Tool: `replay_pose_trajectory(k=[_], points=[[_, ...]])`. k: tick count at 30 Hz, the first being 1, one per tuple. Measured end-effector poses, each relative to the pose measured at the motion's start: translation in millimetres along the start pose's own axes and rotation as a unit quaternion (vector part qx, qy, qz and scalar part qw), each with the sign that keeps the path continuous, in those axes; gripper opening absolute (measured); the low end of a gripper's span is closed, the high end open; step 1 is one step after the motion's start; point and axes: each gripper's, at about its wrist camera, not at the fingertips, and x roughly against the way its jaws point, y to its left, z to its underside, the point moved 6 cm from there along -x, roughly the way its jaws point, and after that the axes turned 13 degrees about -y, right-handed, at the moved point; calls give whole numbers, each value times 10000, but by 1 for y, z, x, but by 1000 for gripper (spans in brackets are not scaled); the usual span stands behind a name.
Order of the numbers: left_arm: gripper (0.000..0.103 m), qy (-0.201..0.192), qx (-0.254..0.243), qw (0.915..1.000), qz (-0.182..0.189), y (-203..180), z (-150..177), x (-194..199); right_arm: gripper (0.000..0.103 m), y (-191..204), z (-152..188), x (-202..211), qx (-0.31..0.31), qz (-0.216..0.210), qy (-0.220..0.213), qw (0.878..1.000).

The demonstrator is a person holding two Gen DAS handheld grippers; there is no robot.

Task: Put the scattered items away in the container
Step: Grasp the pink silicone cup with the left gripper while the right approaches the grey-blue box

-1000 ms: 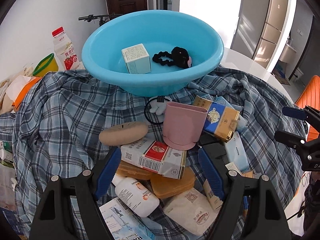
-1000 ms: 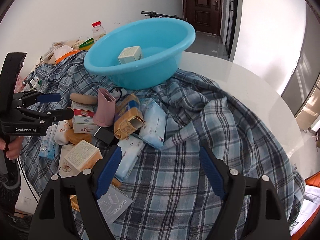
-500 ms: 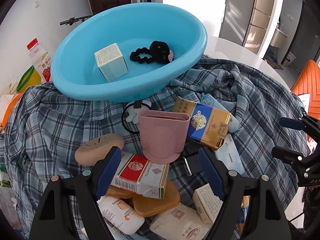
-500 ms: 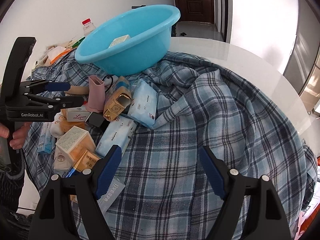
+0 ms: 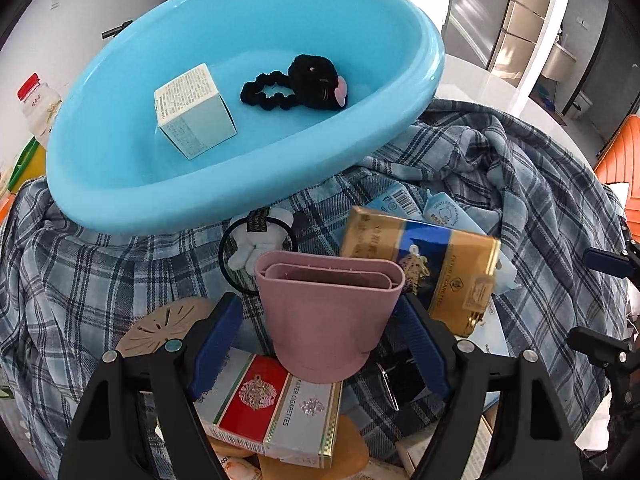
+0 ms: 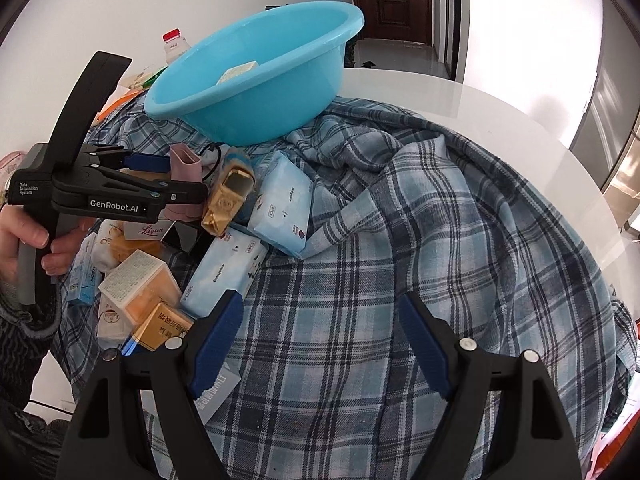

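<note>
here pink cup (image 5: 328, 320) between left gripper (image 5: 320, 344) fingers (image 5: 216, 344), gaps both sides.

Table: white round table (image 6: 460, 96), glossy top.
Cover: blue checked cloth (image 6: 420, 240), wrinkled, lies directly on it.
Bare part: the far edge beside the cloth.

Basin (image 5: 120, 196) set on cloth (image 6: 420, 240), box (image 5: 194, 112) and hair tie (image 5: 296, 86) inside, cup (image 5: 328, 320) before it, between left gripper (image 5: 320, 344) jaws, carton (image 5: 272, 404) beneath.
</note>
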Motion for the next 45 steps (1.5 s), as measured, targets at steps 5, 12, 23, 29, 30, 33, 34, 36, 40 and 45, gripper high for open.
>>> replay_pose_trajectory(k=[5,12,23,29,30,33,34,36,40,45], points=[[82,-59,91,9998,143,0,-6,-3,79,-2,-1,-4,8,57,29,10000],[66,-126,345,9992,133,6,-2,9,79,0,0,1,9,45,3,10000],[66,-444,370,9982,135,10,5,54,79,8,14,20,122,-171,136,9997],[66,-571,293,9979,-2,10,17,76,79,16,26,28,84,-355,257,9990],[66,-589,288,9978,-12,10,20,80,79,19,28,29,81,-412,284,9987],[66,-648,332,9973,-15,13,27,90,79,28,36,31,161,-625,430,9970],[66,-663,353,9972,-17,14,29,94,79,33,39,31,232,-715,484,9960],[66,-691,396,9968,-28,17,33,101,79,44,45,31,412,-1013,573,9924],[66,-625,458,9970,-22,23,41,111,79,59,50,29,874,-1476,646,9831],[66,-745,460,9959,-219,34,47,130,79,67,50,20,1214,-1865,835,9713]])
